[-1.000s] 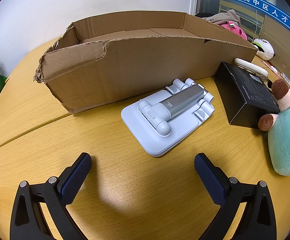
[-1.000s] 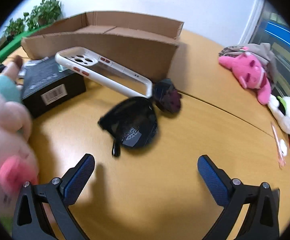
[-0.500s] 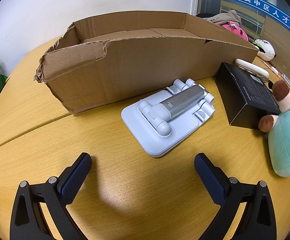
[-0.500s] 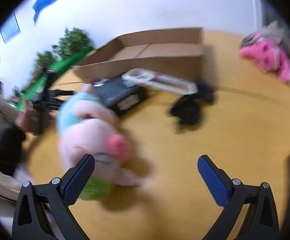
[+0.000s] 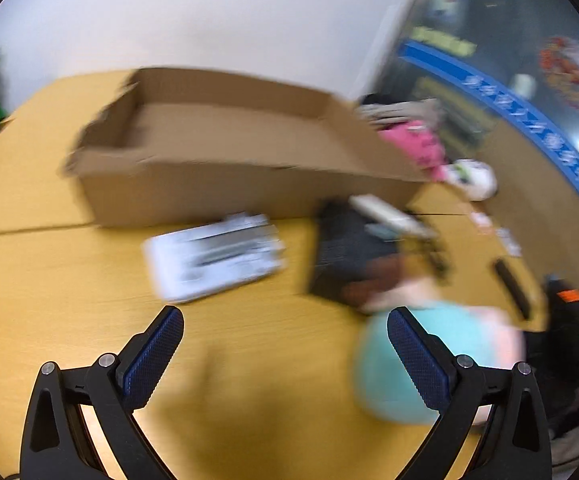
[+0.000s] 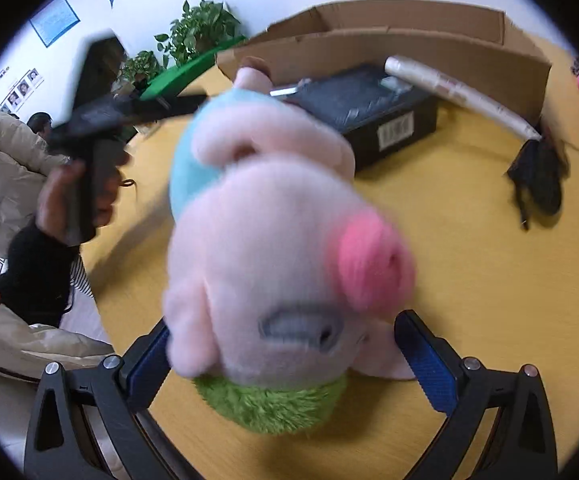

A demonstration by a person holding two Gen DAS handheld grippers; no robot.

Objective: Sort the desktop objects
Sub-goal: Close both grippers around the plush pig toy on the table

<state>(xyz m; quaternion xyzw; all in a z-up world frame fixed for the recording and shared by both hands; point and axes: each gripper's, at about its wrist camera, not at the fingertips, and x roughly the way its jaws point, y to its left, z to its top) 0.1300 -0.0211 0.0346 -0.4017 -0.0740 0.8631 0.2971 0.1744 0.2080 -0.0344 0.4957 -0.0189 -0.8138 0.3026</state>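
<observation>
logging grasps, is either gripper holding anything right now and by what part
Nothing is gripped yet. The right gripper is open, its jaws either side of the pig plush at its head. The left gripper is open over bare table.

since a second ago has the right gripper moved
Yes. The right gripper swung left from the sunglasses and closed in on the pig plush, now between its open fingers.

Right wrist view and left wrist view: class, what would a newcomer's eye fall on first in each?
In the right wrist view, a pink plush pig fills the middle, sitting between the open right tongs. In the blurred left wrist view, the long cardboard box spans the yellow table, a white stand lying before it.
</observation>
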